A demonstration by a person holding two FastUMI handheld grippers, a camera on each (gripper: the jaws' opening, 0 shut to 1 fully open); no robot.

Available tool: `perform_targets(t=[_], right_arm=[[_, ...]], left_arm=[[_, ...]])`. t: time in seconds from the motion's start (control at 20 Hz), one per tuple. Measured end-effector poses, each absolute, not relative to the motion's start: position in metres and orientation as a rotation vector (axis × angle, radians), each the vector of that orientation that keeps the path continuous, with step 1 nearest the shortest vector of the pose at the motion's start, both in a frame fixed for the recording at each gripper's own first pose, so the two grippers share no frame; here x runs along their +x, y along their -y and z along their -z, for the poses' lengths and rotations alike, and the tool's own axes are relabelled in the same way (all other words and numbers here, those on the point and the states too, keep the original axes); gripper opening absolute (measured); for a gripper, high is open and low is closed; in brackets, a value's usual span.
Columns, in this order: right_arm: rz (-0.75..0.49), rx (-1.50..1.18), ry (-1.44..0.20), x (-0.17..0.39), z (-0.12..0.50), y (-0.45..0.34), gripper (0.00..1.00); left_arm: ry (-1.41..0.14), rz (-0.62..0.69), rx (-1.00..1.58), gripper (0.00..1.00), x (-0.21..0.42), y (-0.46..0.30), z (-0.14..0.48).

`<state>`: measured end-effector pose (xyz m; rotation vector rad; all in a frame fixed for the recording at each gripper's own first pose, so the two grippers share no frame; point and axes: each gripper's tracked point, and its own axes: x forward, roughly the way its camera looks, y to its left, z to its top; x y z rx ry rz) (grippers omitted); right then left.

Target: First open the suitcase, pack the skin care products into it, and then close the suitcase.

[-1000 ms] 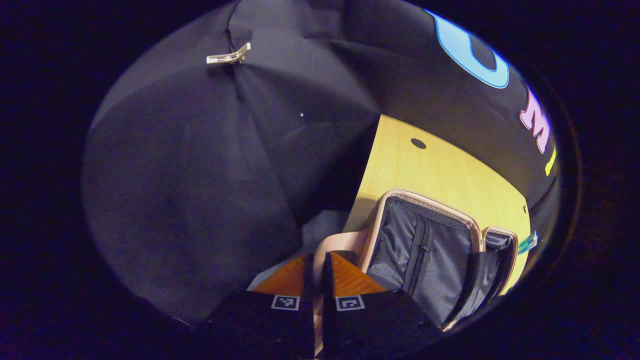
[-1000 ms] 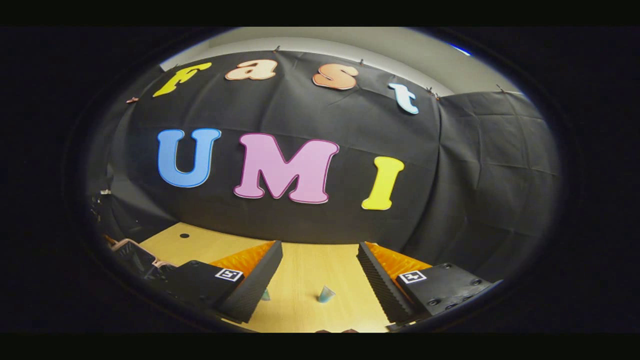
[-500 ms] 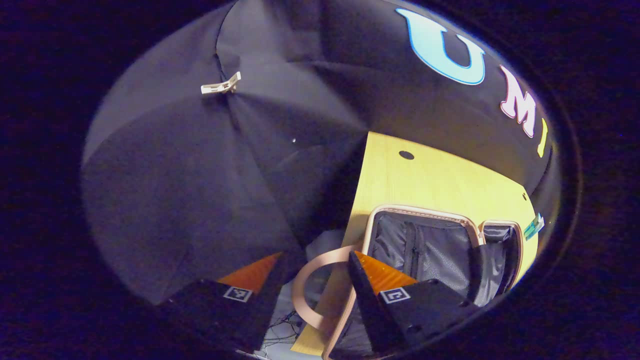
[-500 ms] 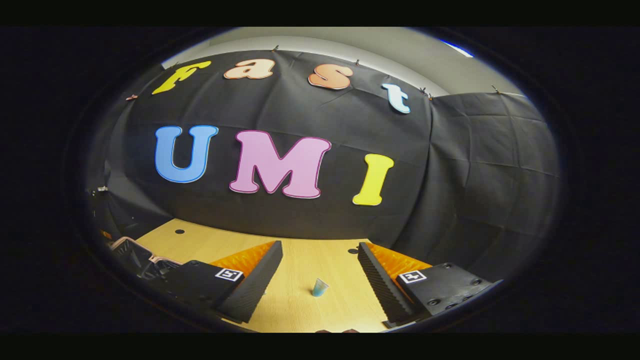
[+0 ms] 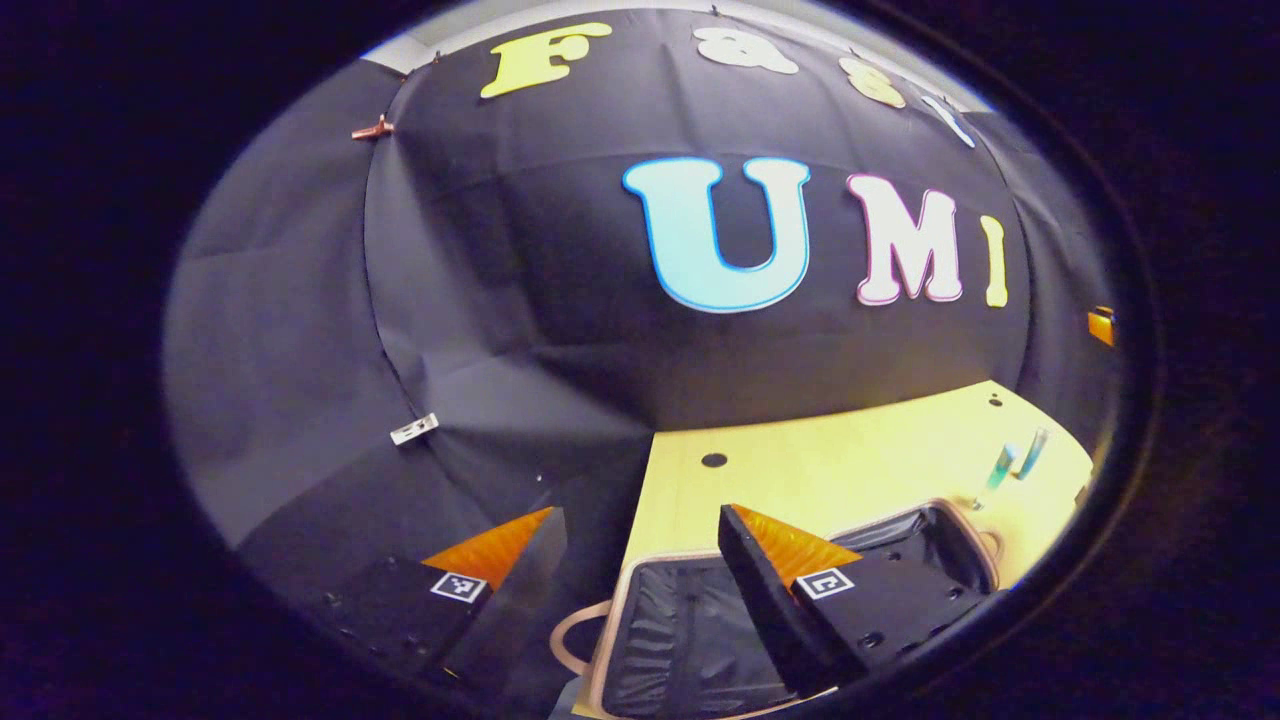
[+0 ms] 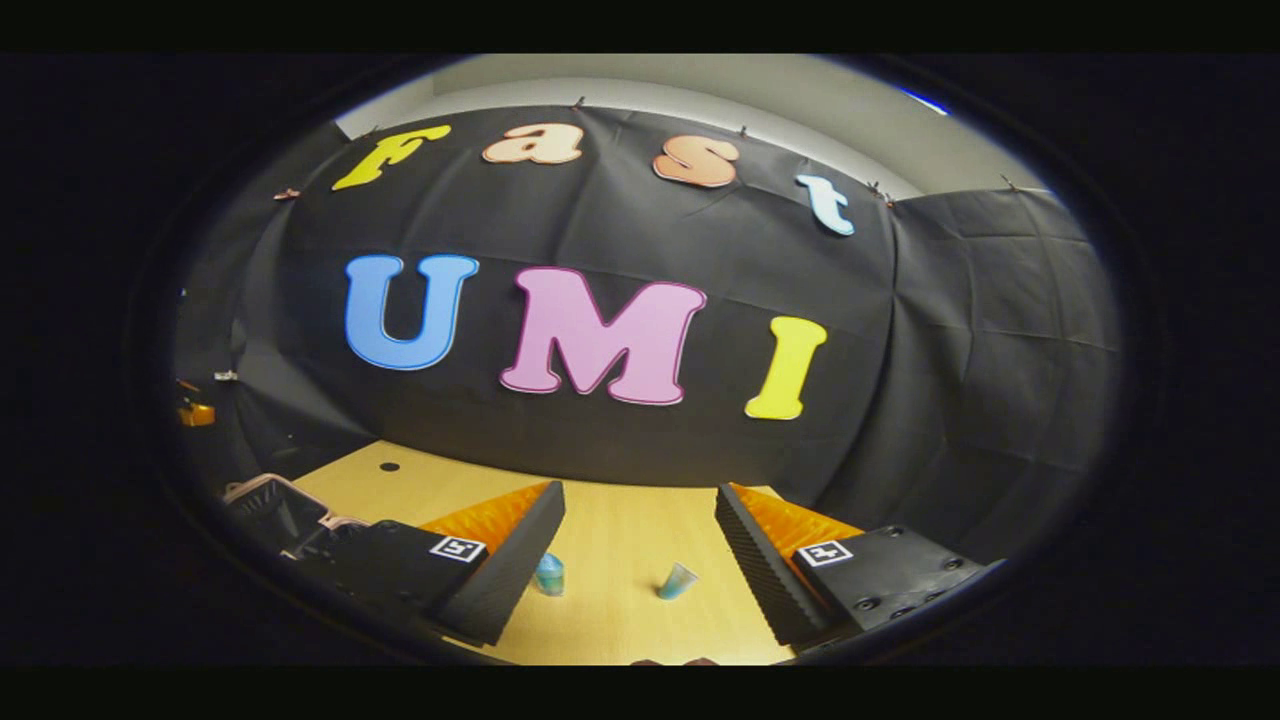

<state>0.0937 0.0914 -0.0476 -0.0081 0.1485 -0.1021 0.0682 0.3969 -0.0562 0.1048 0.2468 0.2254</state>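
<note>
With the suitcase point(image 5: 700, 630) lying open on the table point(image 5: 850, 470), packing comes next.
Left gripper point(image 5: 640, 560) hangs over it, fingers spread, empty. Right gripper point(image 6: 640, 540) is spread too, lined up on two small bottles point(image 6: 677, 581) standing on the table ahead, likely first pick.

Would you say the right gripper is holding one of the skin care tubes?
No, the right gripper is open and empty, with both tubes on the table ahead.

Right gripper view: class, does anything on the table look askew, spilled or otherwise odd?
One thing: the teal tube between the open right gripper fingers leans to one side, while the other tube stands upright. Nothing looks spilled or damaged on the table.
</note>
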Motion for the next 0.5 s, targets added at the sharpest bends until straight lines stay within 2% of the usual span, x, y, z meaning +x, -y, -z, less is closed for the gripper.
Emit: perform_targets(t=[0.2, 0.5], right_arm=[[0.07, -0.014, -0.128, 0.094, 0.044, -0.1, 0.96], [0.08, -0.025, -0.121, 0.086, 0.047, -0.083, 0.96]], left_arm=[[-0.071, -0.177, 0.116, 0.98, 0.069, -0.334, -0.009], [0.1, -0.089, 0.134, 0.97, 0.069, -0.231, -0.066]])
